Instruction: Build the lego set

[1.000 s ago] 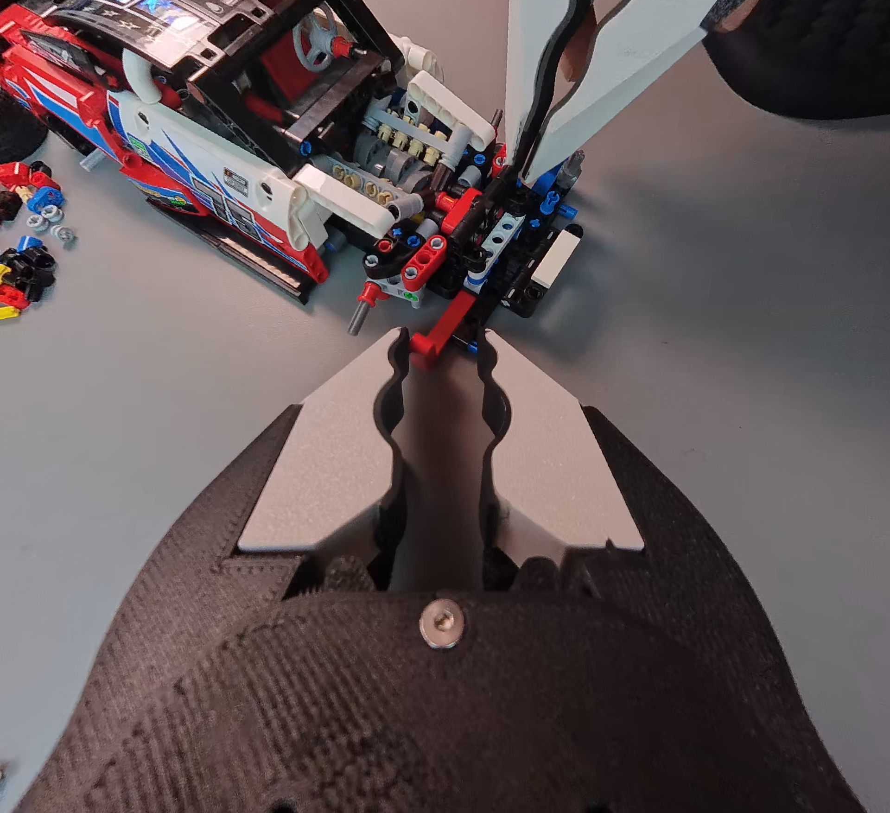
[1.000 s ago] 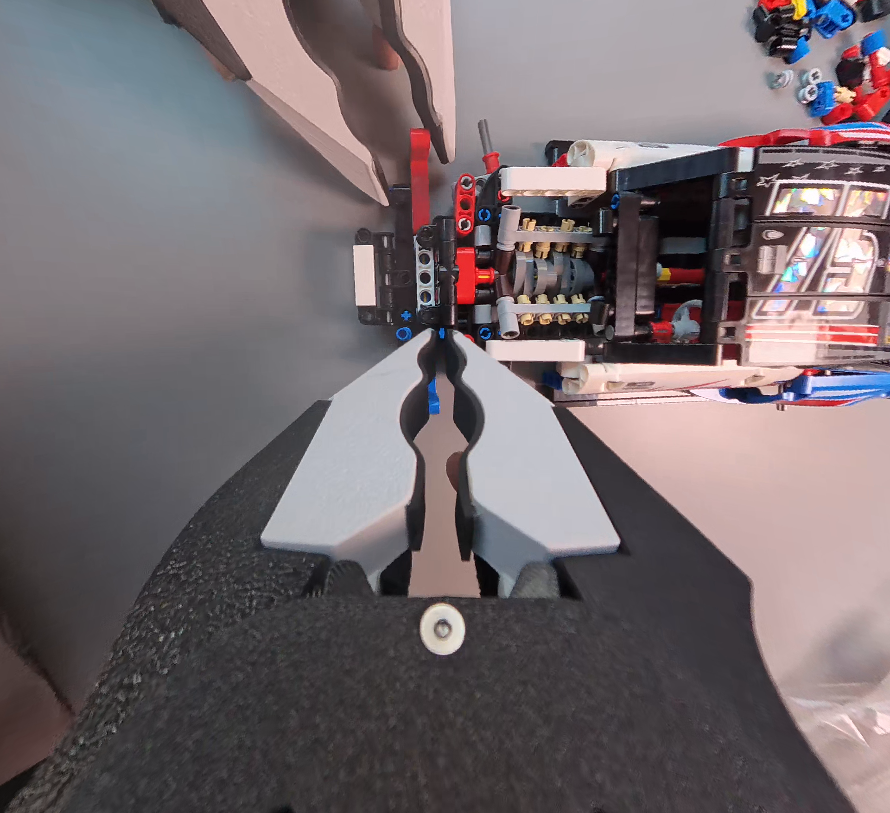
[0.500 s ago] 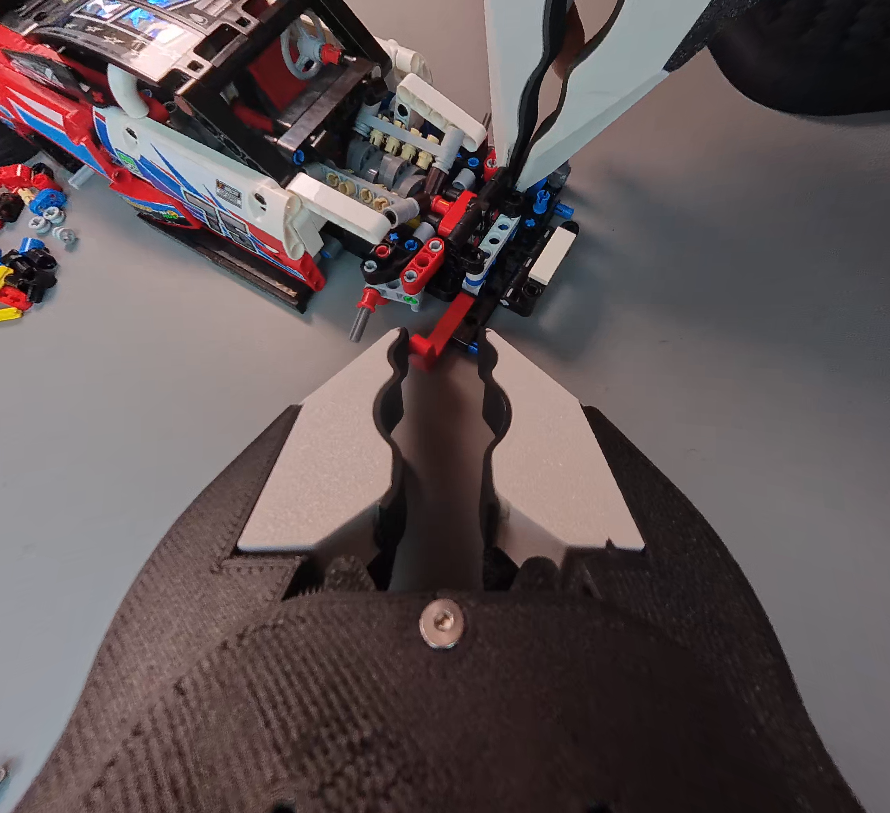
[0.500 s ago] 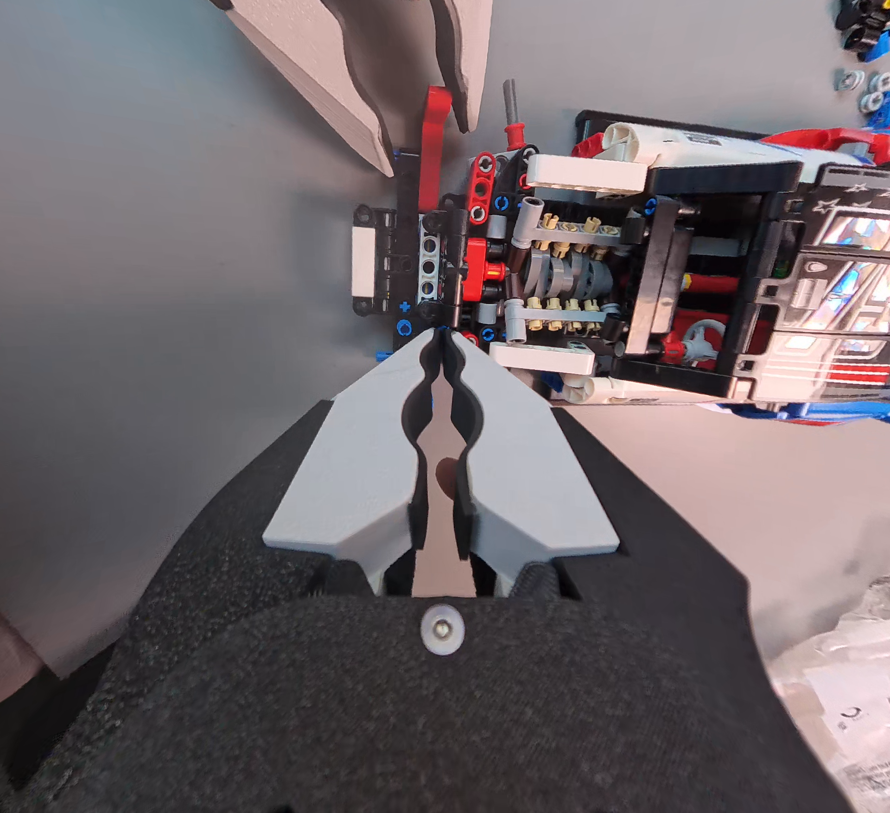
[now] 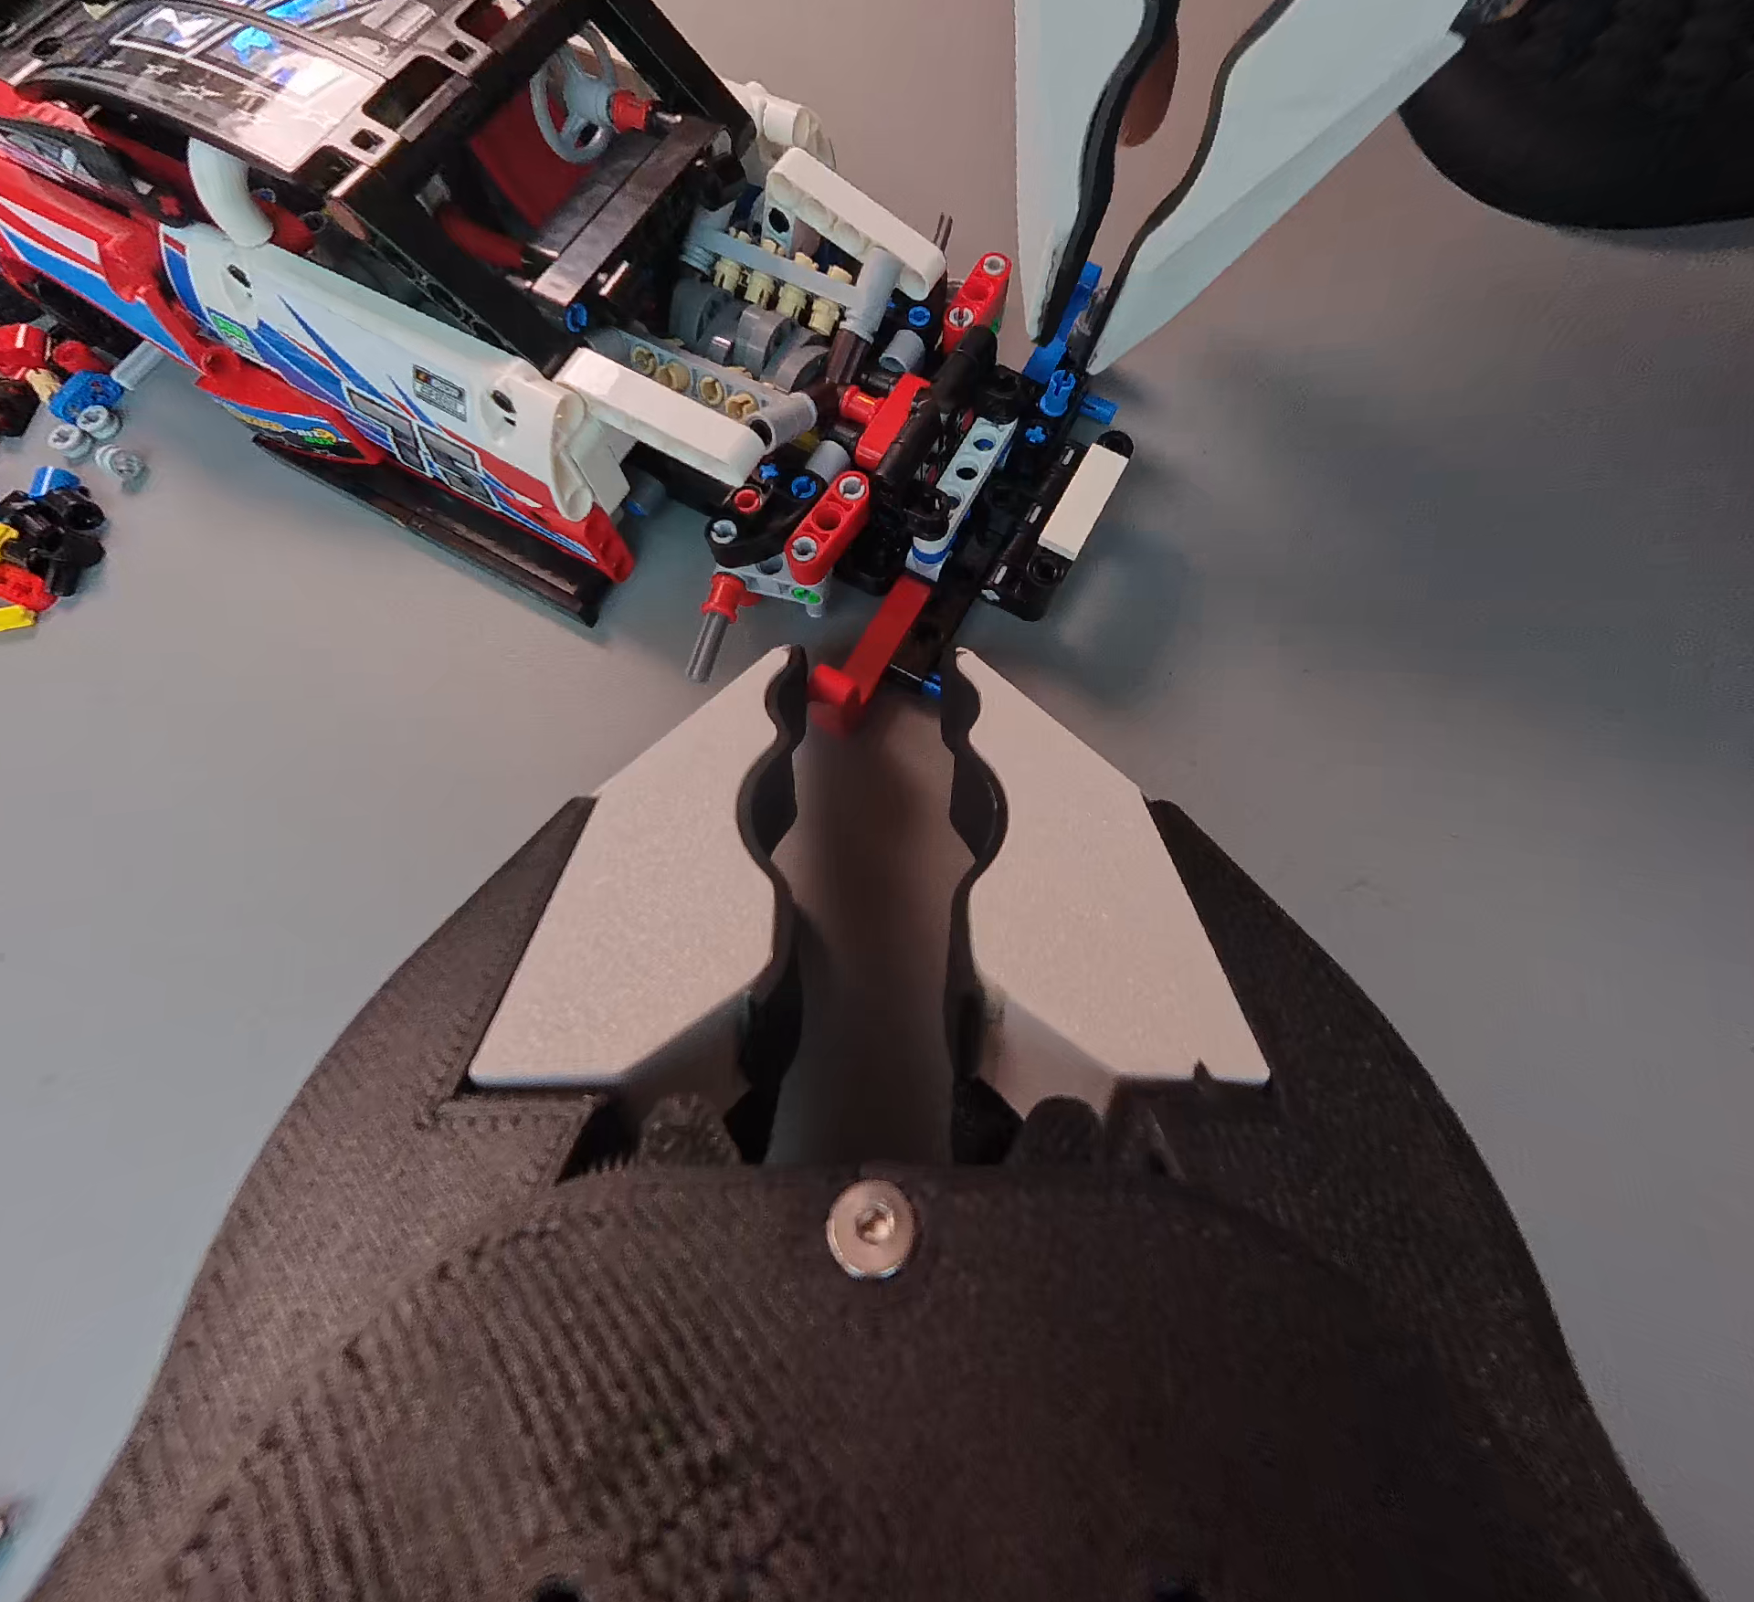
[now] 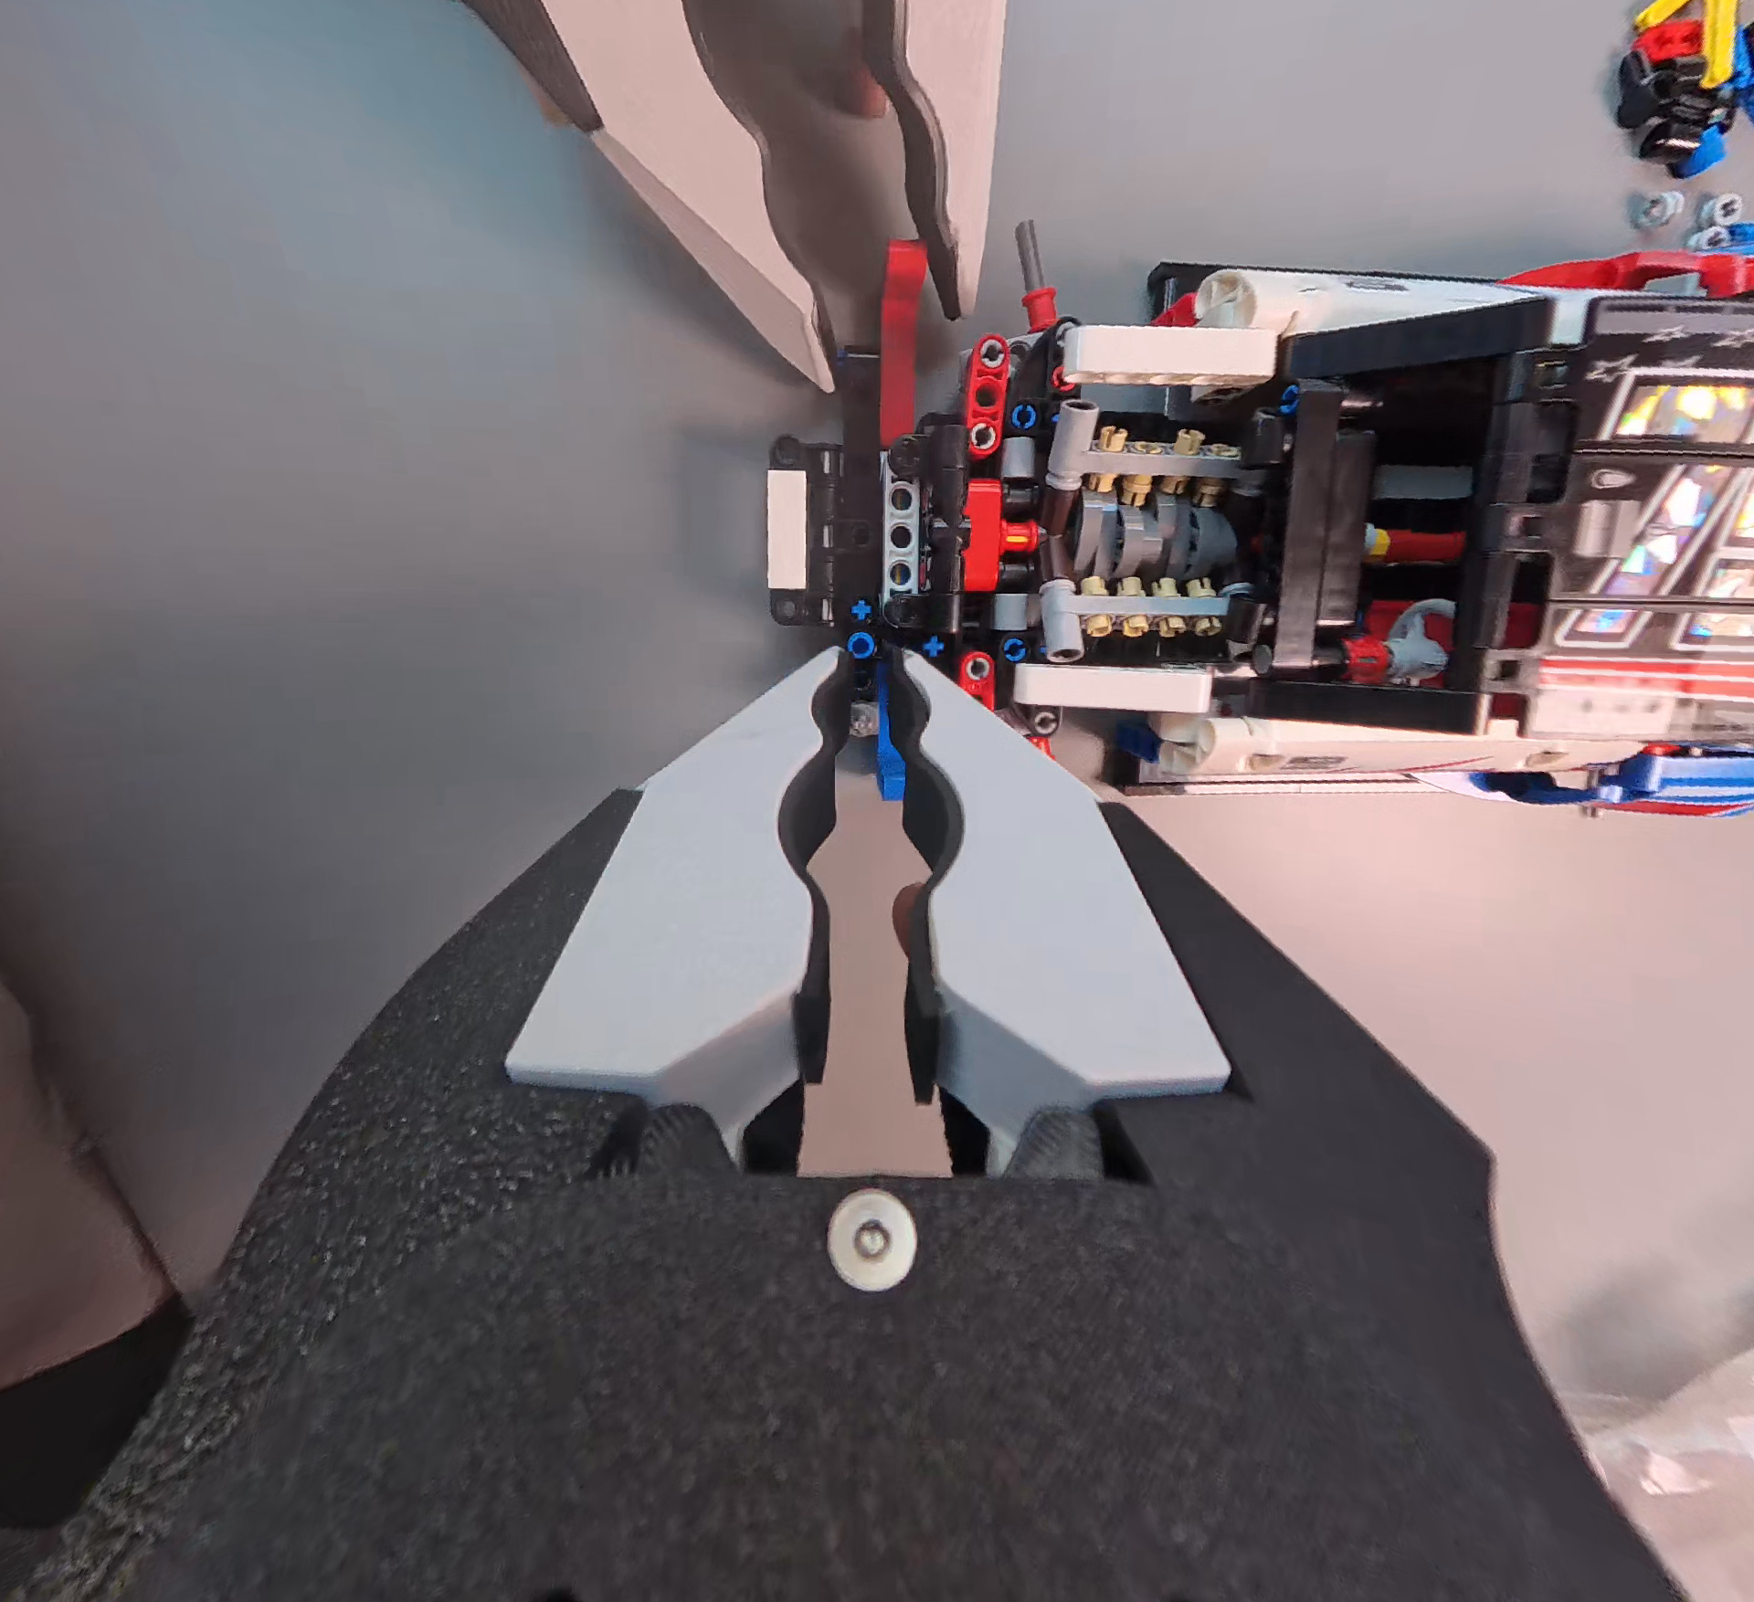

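Lego car [image 5: 399, 247] lying on grey table [image 5: 285, 797], body toward 10 o'clock in left wrist view, bare chassis end near centre

Left gripper [image 5: 873, 683] parted, tips straddling red beam [image 5: 878, 641] projecting from chassis; contact not discernible

Right gripper [image 6: 873, 688] nearly closed, pinching blue piece [image 6: 890, 736] against chassis side

Risks, judged:
- off-axis push on blue piece: pin jams or piece pops out of pinch
- sideways load with car unbraced: chassis slides on table
- red beam knocked loose if left tips close askew

Obscured: blue piece's mating hole behind right tips; car's far end cut off; loose parts [image 6: 1685, 76] at 2 o'clock in right view too small to sort
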The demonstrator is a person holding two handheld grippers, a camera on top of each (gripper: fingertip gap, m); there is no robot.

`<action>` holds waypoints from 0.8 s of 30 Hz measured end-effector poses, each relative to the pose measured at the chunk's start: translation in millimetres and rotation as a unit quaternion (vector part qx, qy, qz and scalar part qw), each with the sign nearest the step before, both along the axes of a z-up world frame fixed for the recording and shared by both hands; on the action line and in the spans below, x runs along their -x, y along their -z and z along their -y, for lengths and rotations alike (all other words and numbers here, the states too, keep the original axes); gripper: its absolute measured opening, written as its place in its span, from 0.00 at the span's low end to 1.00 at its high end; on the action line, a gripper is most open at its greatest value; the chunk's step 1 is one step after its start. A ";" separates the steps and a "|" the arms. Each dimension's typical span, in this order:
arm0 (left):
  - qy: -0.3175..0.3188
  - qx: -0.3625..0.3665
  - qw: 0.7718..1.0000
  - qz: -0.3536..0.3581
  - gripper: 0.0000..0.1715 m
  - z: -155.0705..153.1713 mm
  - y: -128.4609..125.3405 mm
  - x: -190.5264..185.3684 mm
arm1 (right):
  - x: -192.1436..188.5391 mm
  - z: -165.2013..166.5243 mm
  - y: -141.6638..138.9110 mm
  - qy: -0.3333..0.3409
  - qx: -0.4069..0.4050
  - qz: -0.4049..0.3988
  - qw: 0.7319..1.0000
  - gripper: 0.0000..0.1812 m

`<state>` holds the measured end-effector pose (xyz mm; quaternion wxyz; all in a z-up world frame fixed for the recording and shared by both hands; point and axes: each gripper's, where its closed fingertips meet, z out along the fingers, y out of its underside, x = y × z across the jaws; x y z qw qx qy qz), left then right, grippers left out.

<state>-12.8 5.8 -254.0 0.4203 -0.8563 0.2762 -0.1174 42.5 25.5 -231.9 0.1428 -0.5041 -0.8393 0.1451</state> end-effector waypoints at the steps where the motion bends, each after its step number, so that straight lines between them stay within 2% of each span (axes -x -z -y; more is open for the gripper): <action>1: 0.000 -0.001 1.000 -0.001 0.16 -0.1 0.0 0.0 | -1.5 -1.5 5.5 -0.002 -0.009 0.010 1.000 0.03; 3: -0.001 -0.003 1.000 -0.004 0.16 0.0 -0.1 0.3 | -3.2 -2.8 13.7 -0.008 -0.022 0.025 0.999 0.01; 16: -0.002 -0.006 1.000 -0.012 0.16 -0.4 0.9 0.7 | -2.8 0.1 16.9 -0.016 -0.016 0.083 0.996 0.00; 22: -0.001 -0.003 1.000 -0.008 0.16 -0.1 1.1 3.0 | 0.3 0.0 15.5 0.007 0.006 0.025 1.000 0.00; 24: -0.002 -0.004 1.000 -0.010 0.16 -0.3 1.2 2.9 | 0.5 -0.5 10.7 0.025 0.017 0.000 1.000 0.04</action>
